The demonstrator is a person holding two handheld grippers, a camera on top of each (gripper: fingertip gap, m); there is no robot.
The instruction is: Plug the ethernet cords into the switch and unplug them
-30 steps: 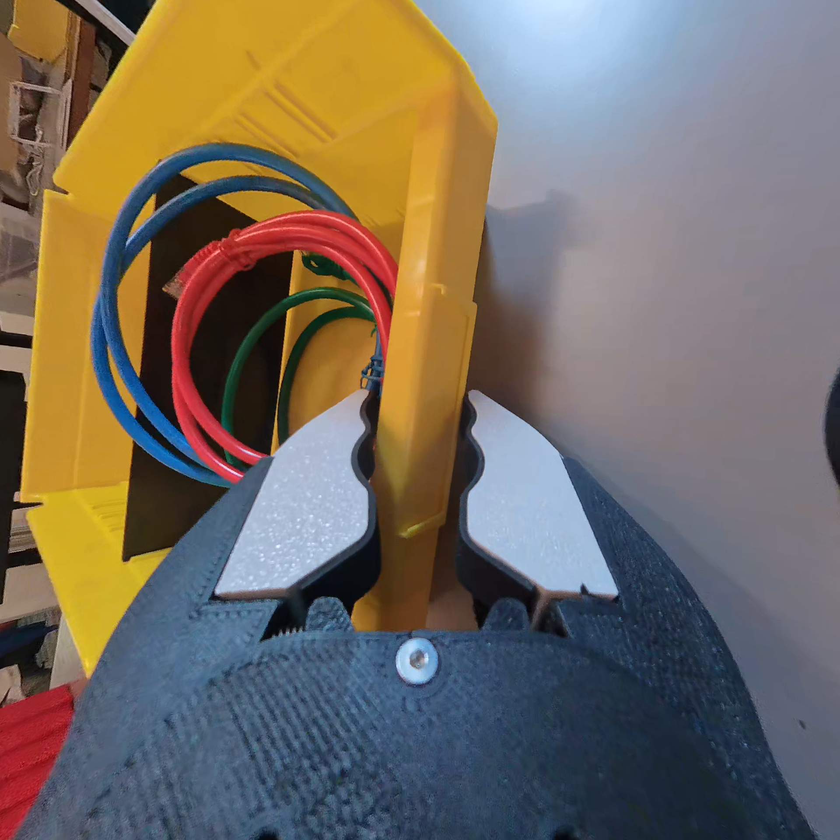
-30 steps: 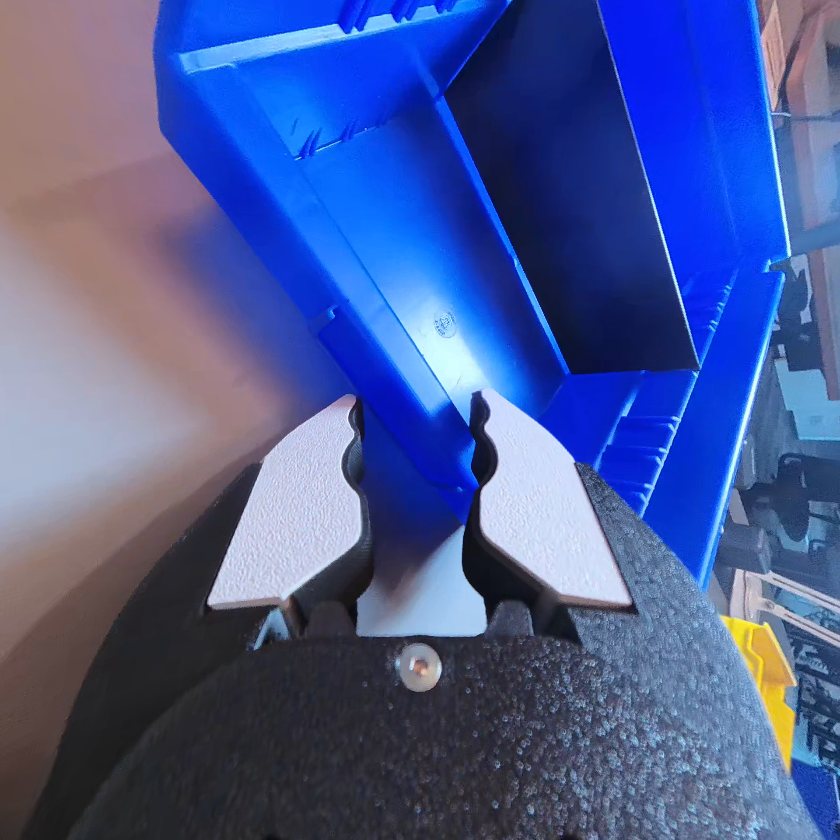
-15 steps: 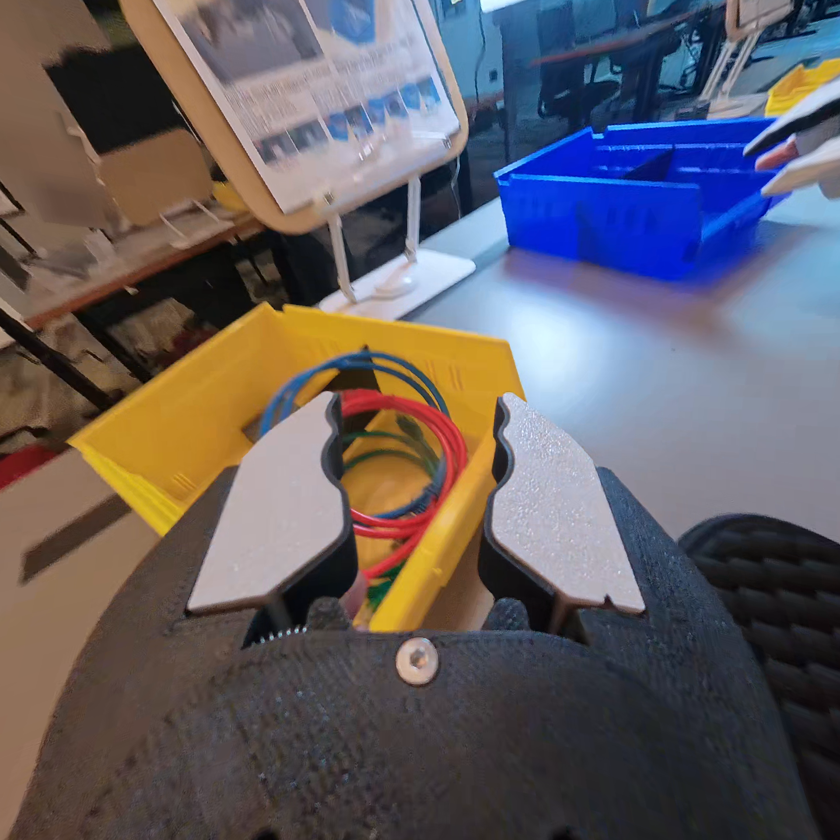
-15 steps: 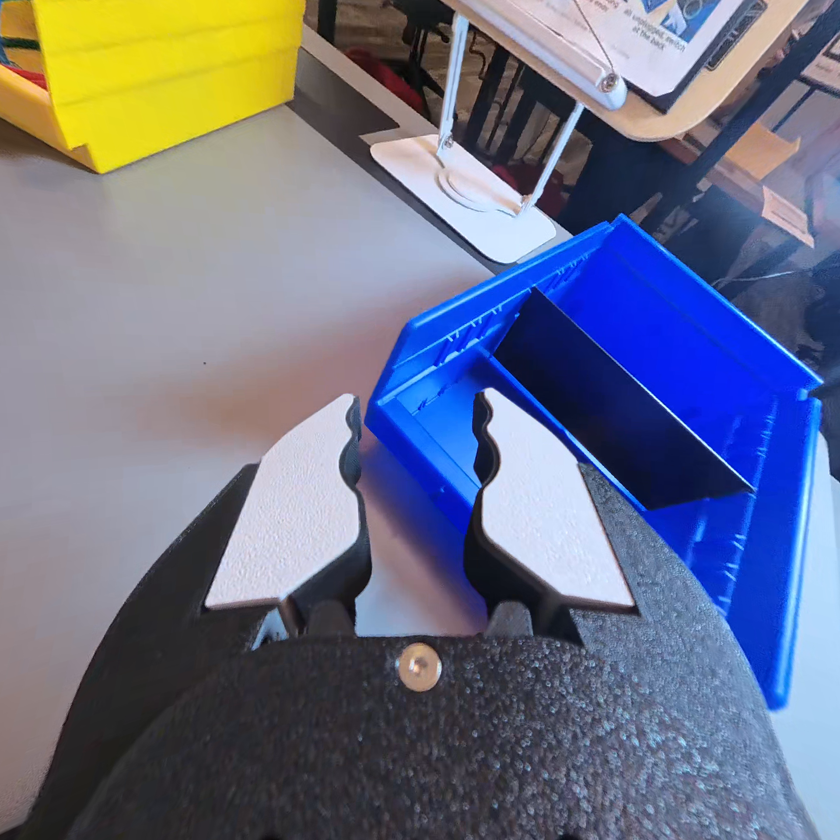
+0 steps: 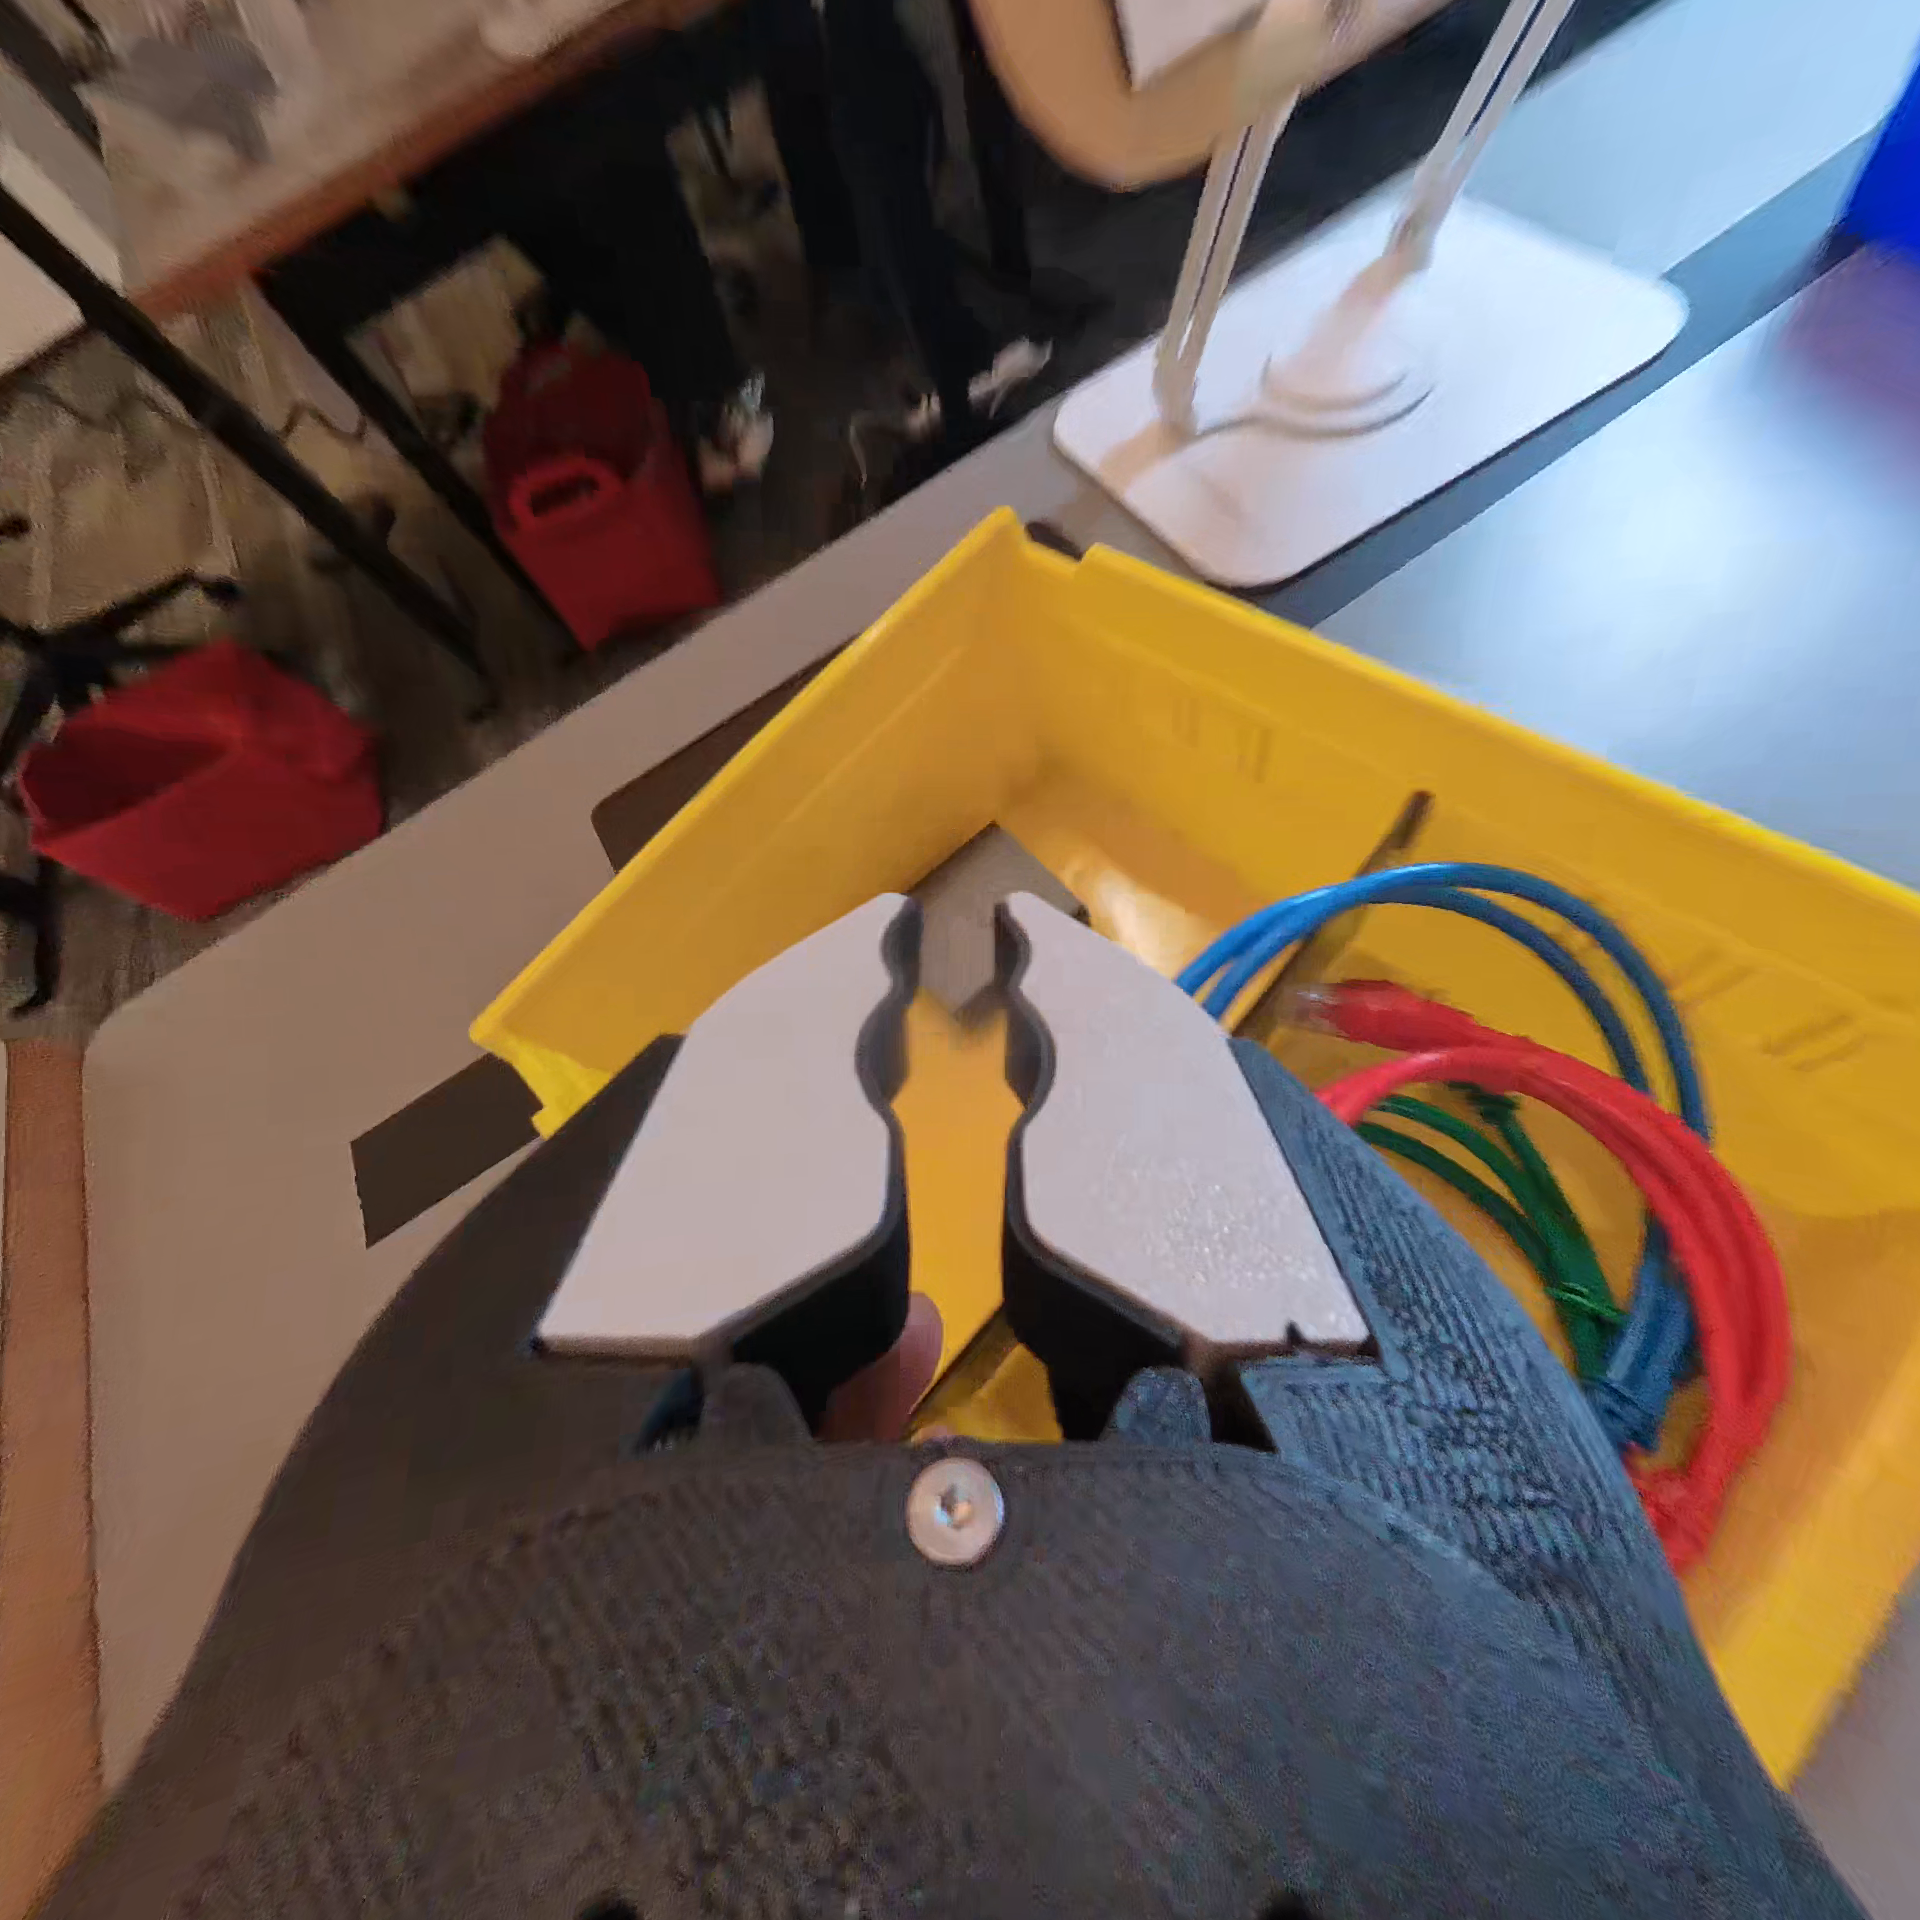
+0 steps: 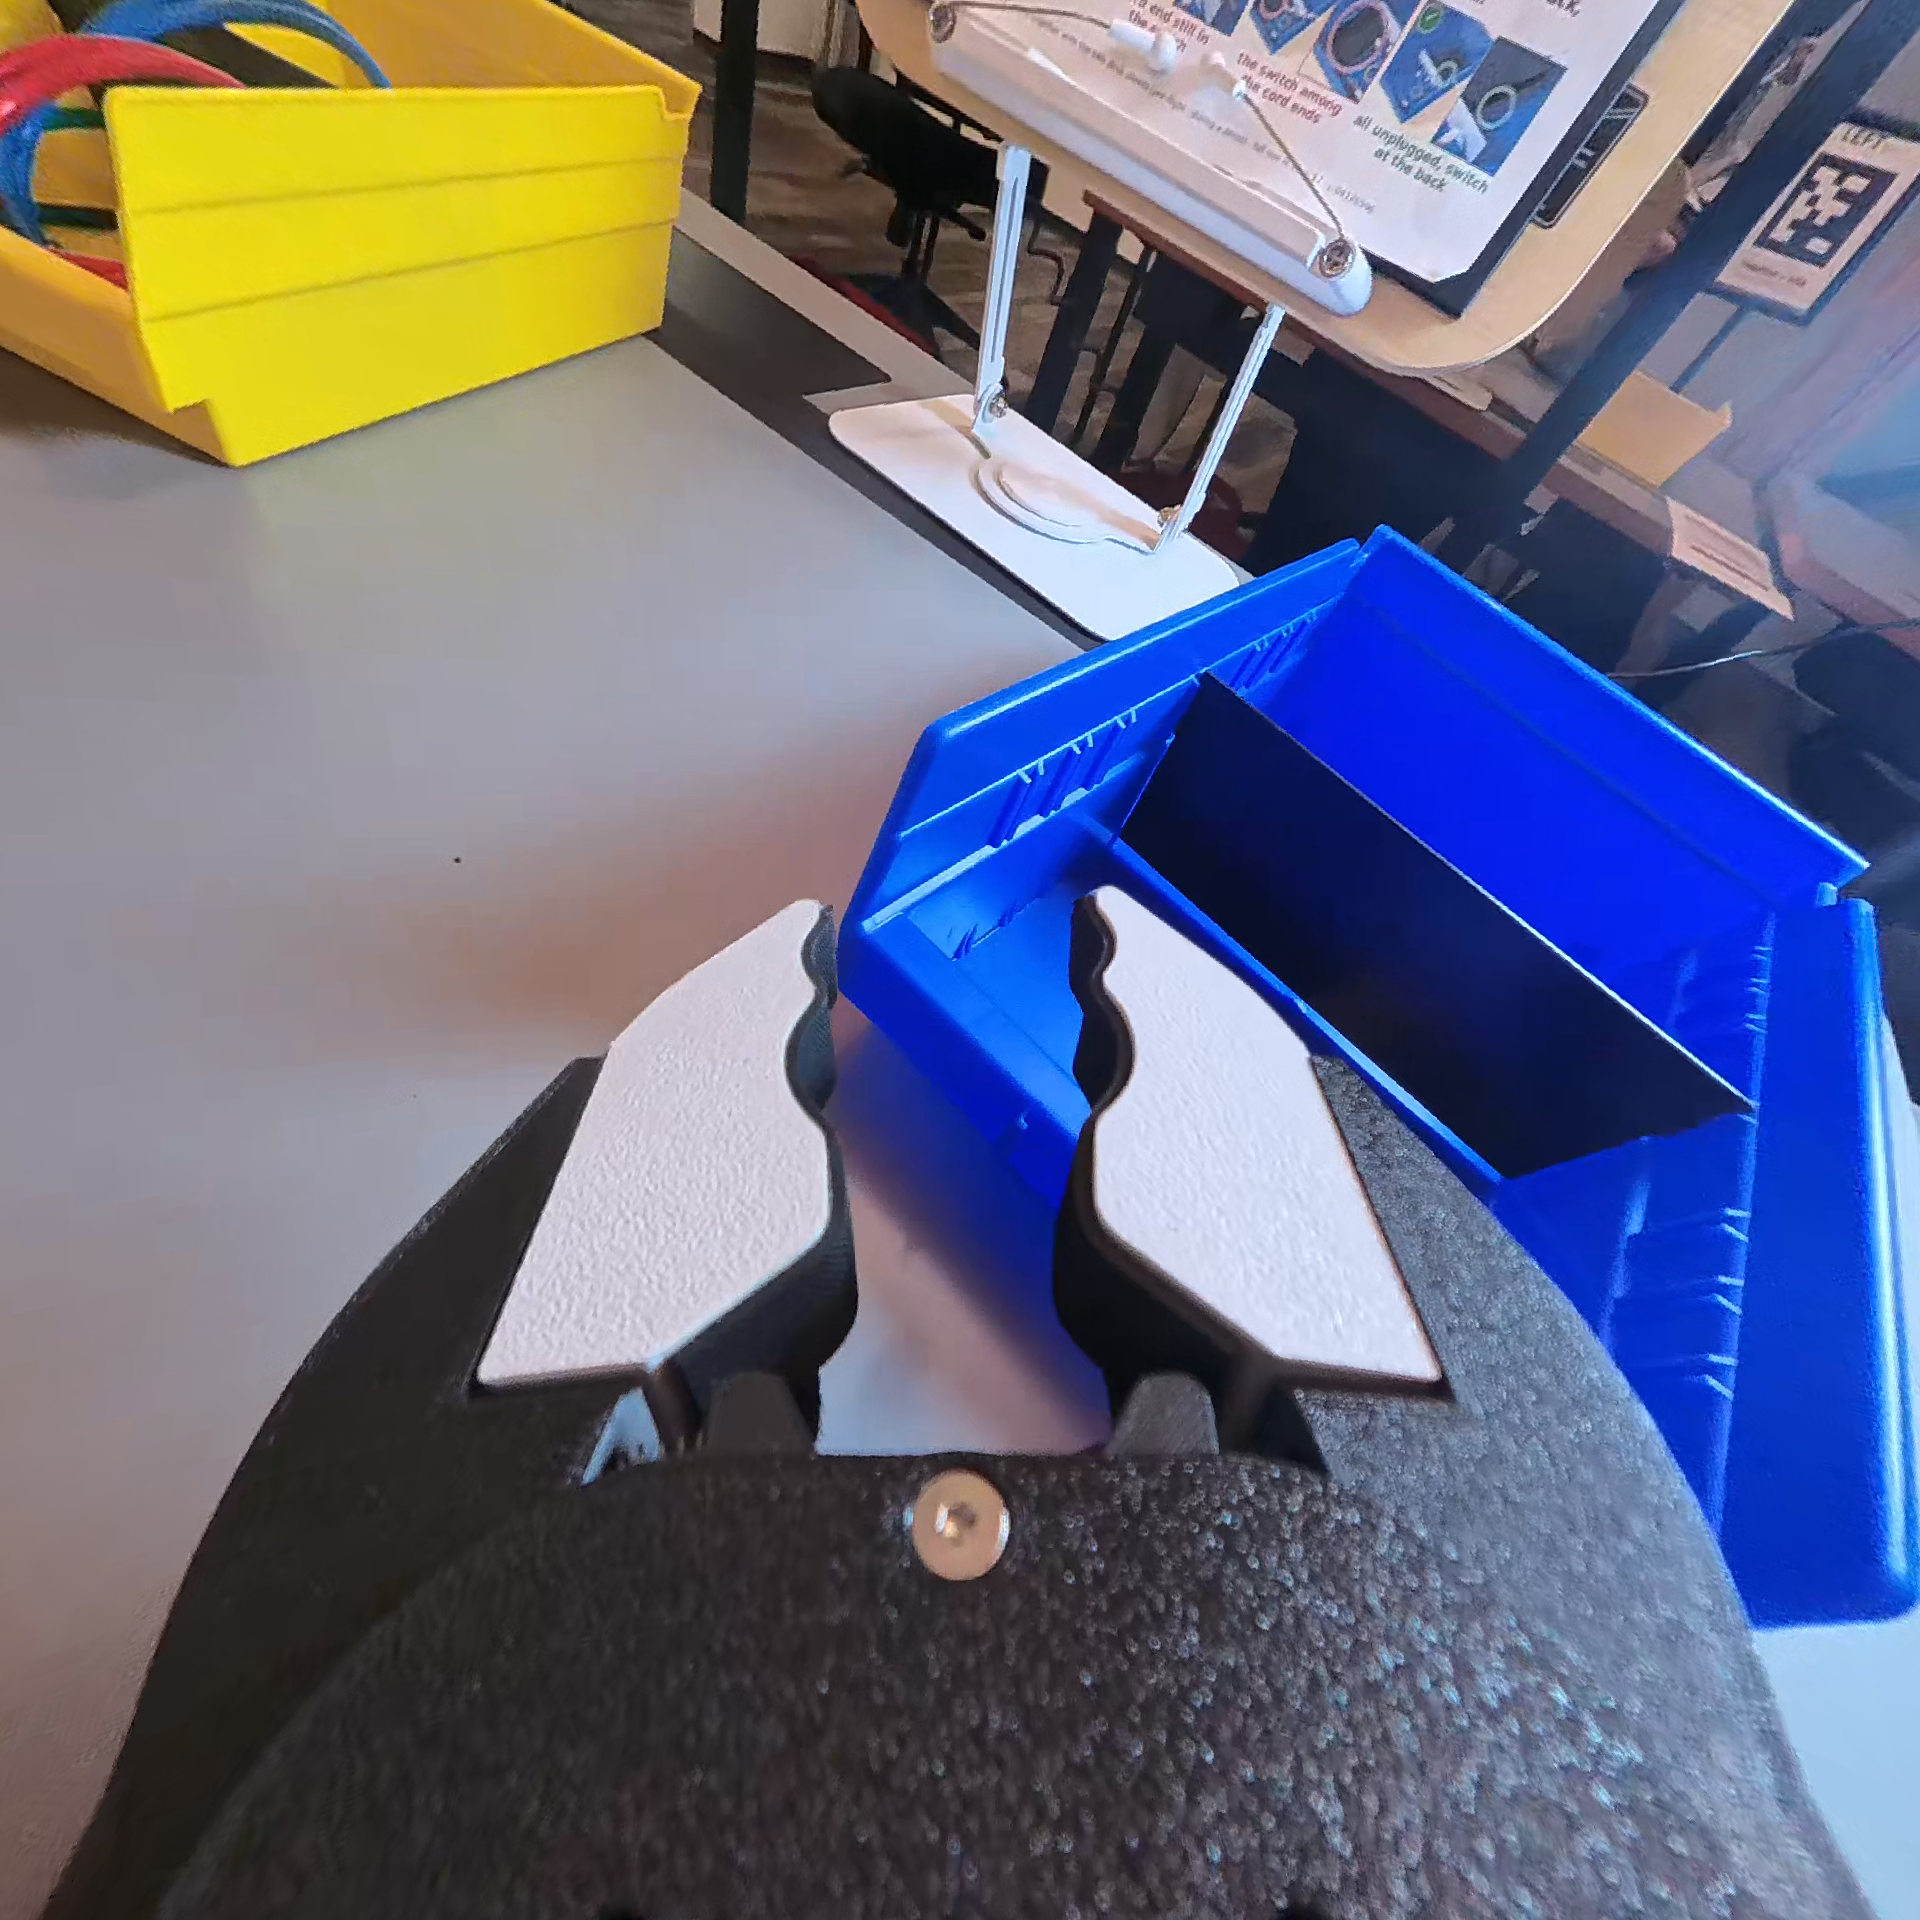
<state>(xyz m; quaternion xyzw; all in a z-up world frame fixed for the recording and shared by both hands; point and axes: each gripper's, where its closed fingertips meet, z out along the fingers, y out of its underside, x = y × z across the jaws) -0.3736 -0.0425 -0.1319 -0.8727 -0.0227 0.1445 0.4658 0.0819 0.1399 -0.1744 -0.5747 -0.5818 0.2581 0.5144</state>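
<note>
A yellow bin holds coiled blue, red and green ethernet cords in its right compartment. A small grey box, seemingly the switch, lies in the bin's far corner. My left gripper hovers over the left compartment with its jaws a narrow gap apart. The grey box shows through that gap, and I see no contact. My right gripper is open and empty over the table, at the near left corner of a blue bin. The blue bin has a black divider and nothing else shows in it.
A white stand carrying an instruction board stands at the table's far edge between the bins; it also shows in the left wrist view. The yellow bin shows far left in the right wrist view. Black tape marks lie on the table. Red buckets stand on the floor beyond. Tip to tip, the grippers are about 50 cm apart.
Both grippers let go of the bin walls they were shut on. The left swung over the yellow bin's left compartment and its jaws narrowed. The right drew back and its jaws widened.
</note>
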